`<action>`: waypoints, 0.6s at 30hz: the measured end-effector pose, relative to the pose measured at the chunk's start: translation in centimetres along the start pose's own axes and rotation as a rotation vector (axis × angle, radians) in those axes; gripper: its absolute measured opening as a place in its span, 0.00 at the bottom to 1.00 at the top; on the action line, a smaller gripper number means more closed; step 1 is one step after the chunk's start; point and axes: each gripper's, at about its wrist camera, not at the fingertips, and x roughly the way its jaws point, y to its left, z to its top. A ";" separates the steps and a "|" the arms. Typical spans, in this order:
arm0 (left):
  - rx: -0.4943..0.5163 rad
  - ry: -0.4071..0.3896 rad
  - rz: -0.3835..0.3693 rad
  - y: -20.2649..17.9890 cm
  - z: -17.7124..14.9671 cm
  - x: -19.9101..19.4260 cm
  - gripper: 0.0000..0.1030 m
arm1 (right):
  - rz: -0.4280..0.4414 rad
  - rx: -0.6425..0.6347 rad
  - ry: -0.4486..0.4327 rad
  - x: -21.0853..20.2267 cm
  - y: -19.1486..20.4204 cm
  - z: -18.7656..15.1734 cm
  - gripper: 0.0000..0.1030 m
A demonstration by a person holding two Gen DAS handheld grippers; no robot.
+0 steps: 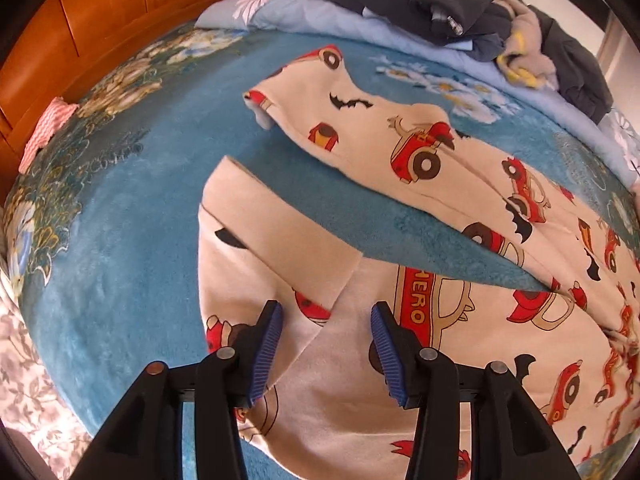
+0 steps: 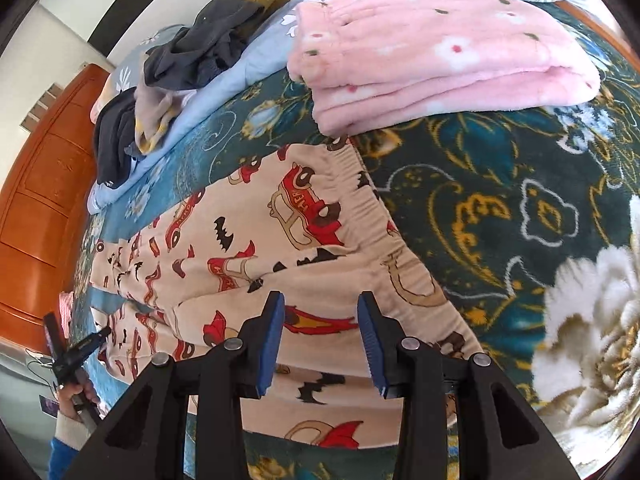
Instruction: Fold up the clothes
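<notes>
Cream pyjama trousers (image 1: 472,264) printed with red cars and black bats lie spread on the blue floral blanket (image 1: 132,216). Their two legs splay apart, and the near leg's cuff end (image 1: 256,216) is turned over, showing its plain inside. My left gripper (image 1: 326,312) hovers open just above that near leg with nothing between its blue pads. In the right wrist view the trousers (image 2: 256,248) show their elastic waistband (image 2: 376,200), and my right gripper (image 2: 320,300) stands open over the waist area, holding nothing. The left gripper (image 2: 86,346) shows at the far left, held by a hand.
A folded pink floral blanket (image 2: 440,56) lies beyond the waistband. A heap of dark and grey clothes (image 1: 460,4) sits on a light blue quilt (image 1: 304,12) at the back. An orange wooden bed frame (image 1: 80,24) borders the left side.
</notes>
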 end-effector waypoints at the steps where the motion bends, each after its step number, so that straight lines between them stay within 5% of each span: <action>1: -0.004 -0.008 0.003 0.2 -0.1 0.0 0.40 | 0.002 0.007 0.000 0.1 0.0 0.0 0.38; 3: -0.014 -0.024 0.017 0.8 -0.3 -0.1 0.22 | 0.005 0.018 0.001 0.3 -0.1 0.1 0.38; 7: -0.064 -0.063 -0.005 2.5 -0.5 -1.0 0.11 | 0.014 0.022 0.017 0.8 0.2 0.0 0.38; 13: -0.247 -0.189 -0.029 7.7 -0.7 -4.5 0.09 | 0.022 0.021 0.034 1.3 0.6 -0.1 0.38; 18: -0.420 -0.192 -0.018 13.3 -2.1 -5.1 0.07 | 0.022 0.030 0.046 1.6 0.6 -0.1 0.38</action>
